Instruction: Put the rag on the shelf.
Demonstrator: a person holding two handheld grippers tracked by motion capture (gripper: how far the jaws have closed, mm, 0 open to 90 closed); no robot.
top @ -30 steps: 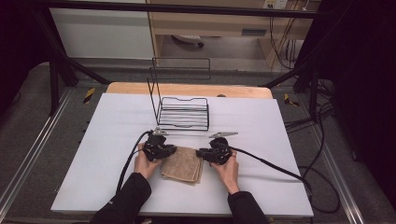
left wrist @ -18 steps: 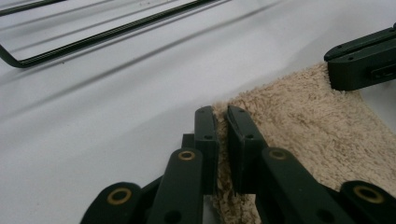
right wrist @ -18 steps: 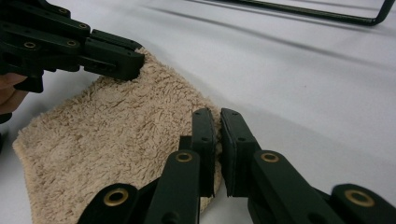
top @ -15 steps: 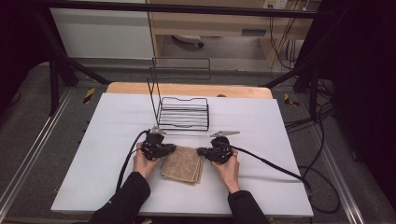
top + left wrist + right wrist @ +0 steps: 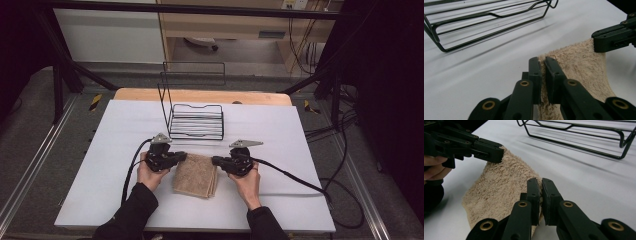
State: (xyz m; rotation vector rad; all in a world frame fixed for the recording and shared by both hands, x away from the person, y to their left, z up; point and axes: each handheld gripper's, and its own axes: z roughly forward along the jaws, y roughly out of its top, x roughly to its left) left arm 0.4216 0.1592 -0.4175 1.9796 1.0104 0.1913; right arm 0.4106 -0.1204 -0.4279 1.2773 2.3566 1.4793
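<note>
Left jaws: the left gripper (image 5: 543, 75) is clamped on a far corner of the towel (image 5: 579, 65); the pile is squeezed between the two black pads, which have just been closing on it.
Right jaws: the right gripper (image 5: 541, 195) is pinched on the other far corner of the towel, pads nearly together with cloth between; they too have just been closing.
Towel place: on the table (image 5: 300, 200) in the high view, between the two hands, at 6 o'clock from the rack (image 5: 196, 122) and just short of it; the far edge is held at both corners, the rest lies on the table.
Writing: none that can be read.
Count: two grippers, one towel, one rack, two hands.
Towel make: beige terry, fluffy looped pile, folded to a rough rectangle.
Rack make: thin black wire, a flat barred base with a low rim and a tall upright loop at its 10 o'clock corner.
Table make: smooth white sheet; a wooden strip shows along its 12 o'clock edge.
Grippers make: black, with flat pads and brass-coloured rivets; a grey three-cornered plate sits on top of each.
</note>
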